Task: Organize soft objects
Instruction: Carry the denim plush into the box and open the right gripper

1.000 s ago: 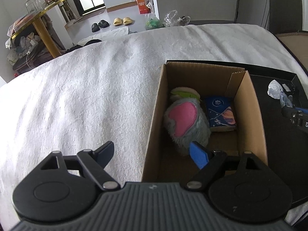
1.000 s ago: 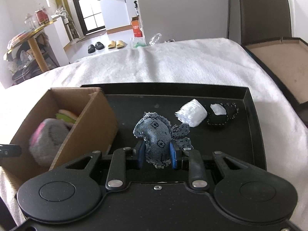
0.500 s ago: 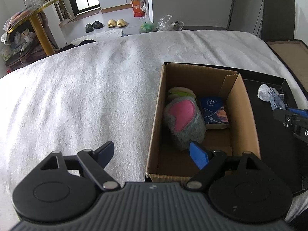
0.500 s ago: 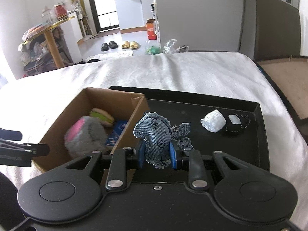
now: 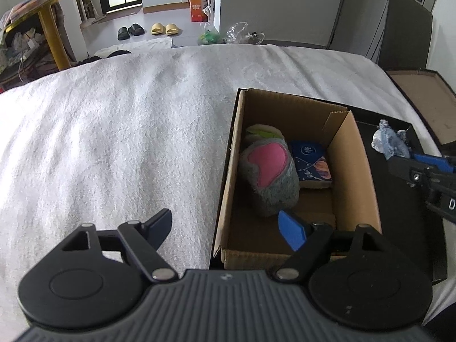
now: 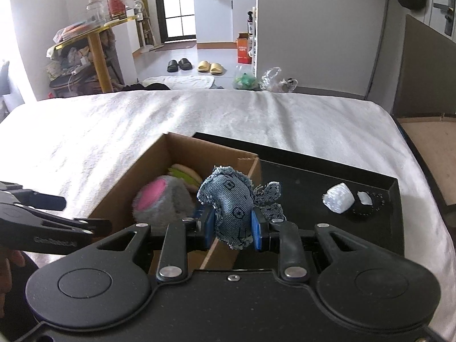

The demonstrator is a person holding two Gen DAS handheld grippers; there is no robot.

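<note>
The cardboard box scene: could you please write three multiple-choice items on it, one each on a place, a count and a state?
1. Where does the cardboard box stand?
A. at the black tray's left end
B. on the floor
C. on the yellow table

2. How many things lie in the box?
A. one
B. three
C. six

3. What is the right claw doing?
A. standing open and empty
B. gripping the denim toy
C. gripping a slipper

Answers: 1 A, its base sits inside the tray; 2 B, grey-pink plush, burger plush, blue tissue pack; 3 B, both pads press the denim.
</note>
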